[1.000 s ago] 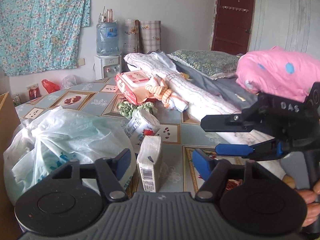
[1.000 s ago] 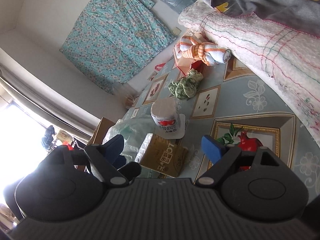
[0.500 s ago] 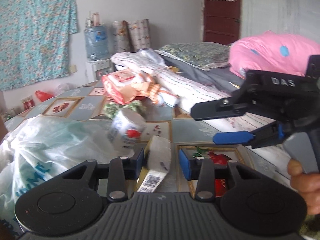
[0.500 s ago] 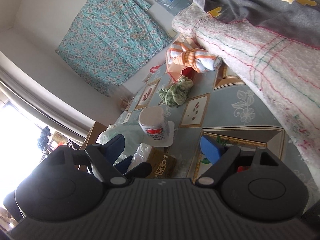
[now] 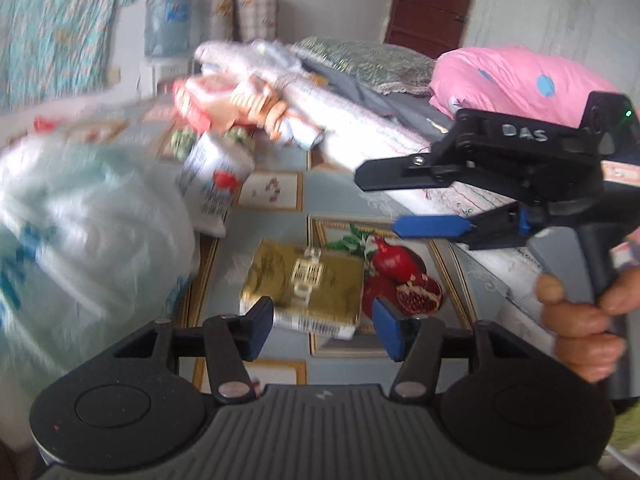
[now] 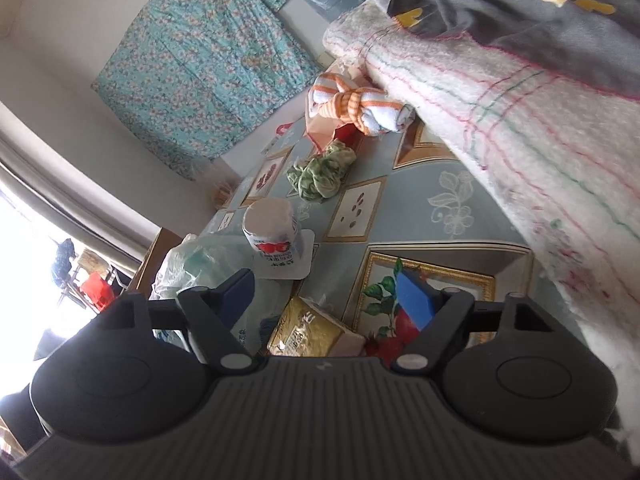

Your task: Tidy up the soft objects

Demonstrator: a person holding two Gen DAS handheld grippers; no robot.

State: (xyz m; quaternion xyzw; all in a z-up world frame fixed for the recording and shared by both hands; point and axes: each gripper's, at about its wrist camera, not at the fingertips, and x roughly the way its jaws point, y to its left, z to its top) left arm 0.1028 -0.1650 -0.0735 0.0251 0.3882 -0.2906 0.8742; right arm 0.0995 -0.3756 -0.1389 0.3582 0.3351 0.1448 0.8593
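Observation:
A gold tissue pack [image 5: 306,284] lies flat on the patterned table [image 5: 340,196], just ahead of my open left gripper [image 5: 322,330], between its fingers' line but not gripped. It also shows in the right wrist view [image 6: 308,330]. My right gripper [image 6: 326,298] is open and empty; in the left wrist view [image 5: 384,200] it hovers to the right above the table. A toilet roll [image 6: 272,236], a green cloth [image 6: 322,170] and an orange-striped knotted towel [image 6: 356,104] lie further back.
A big white plastic bag [image 5: 80,248] fills the left side. A white blanket [image 6: 500,120], grey cloth [image 6: 520,12] and a pink bundle [image 5: 516,80] lie along the right. A red packet [image 5: 200,98] sits at the back.
The tissue pack went from standing on edge between my left fingers to lying flat. My left gripper has opened wider and the view has swung left, blurred.

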